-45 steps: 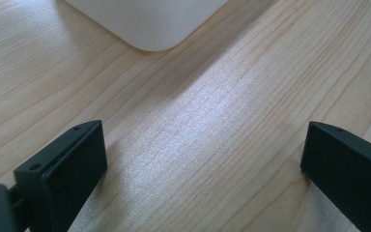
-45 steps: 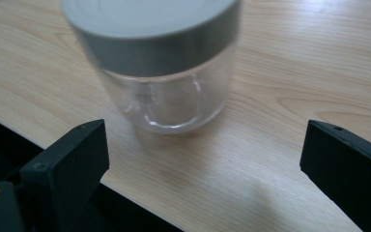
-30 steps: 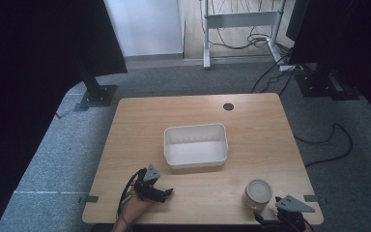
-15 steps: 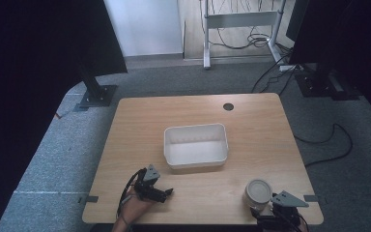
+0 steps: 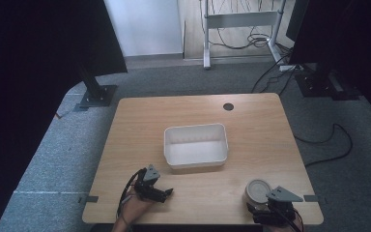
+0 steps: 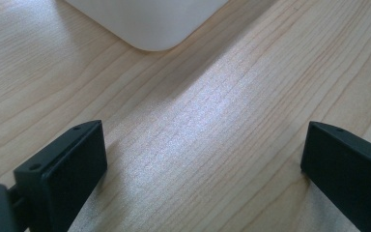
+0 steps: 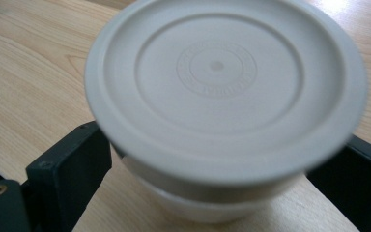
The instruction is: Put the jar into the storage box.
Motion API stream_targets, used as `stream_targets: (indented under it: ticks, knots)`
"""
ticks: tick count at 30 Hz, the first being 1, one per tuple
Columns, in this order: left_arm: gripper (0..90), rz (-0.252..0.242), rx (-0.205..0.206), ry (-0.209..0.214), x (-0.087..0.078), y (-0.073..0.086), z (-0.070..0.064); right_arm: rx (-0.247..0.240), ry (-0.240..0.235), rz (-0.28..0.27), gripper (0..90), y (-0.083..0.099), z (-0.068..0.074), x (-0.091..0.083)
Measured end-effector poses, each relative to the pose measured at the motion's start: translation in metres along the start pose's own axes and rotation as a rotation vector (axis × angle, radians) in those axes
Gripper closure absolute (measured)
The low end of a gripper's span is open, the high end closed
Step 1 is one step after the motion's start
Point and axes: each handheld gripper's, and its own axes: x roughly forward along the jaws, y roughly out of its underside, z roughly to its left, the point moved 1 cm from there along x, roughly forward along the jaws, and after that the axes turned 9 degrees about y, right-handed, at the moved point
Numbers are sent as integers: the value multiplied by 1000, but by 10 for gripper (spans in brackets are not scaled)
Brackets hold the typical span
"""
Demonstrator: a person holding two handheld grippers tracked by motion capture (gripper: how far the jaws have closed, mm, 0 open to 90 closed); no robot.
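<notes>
A round off-white container with a ribbed lid (image 5: 257, 189) stands near the table's front right corner. My right gripper (image 5: 261, 205) sits just behind it at the table edge. In the right gripper view the container (image 7: 222, 87) is very close, and the right gripper (image 7: 212, 193) is open, one black jaw on each side of the container's body. At the front left my left gripper (image 5: 166, 193) rests low over the wood. It is open in the left gripper view (image 6: 203, 159), with bare tabletop between its jaws.
A white rectangular tub (image 5: 195, 145) lies in the middle of the wooden table (image 5: 261, 125); its rounded corner (image 6: 149, 29) shows ahead of the left gripper. A dark cable hole (image 5: 228, 107) marks the far side. Black stands and cables surround the table.
My right gripper has slid left along the front edge, up to the container, which now sits between its jaws. The left gripper has stayed put.
</notes>
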Motion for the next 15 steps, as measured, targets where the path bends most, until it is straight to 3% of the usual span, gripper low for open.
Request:
stream_targets:
  ticks: [15]
  knots:
    - [23,0,0,0,0,0,0,17,12,12,79,-3,1,11]
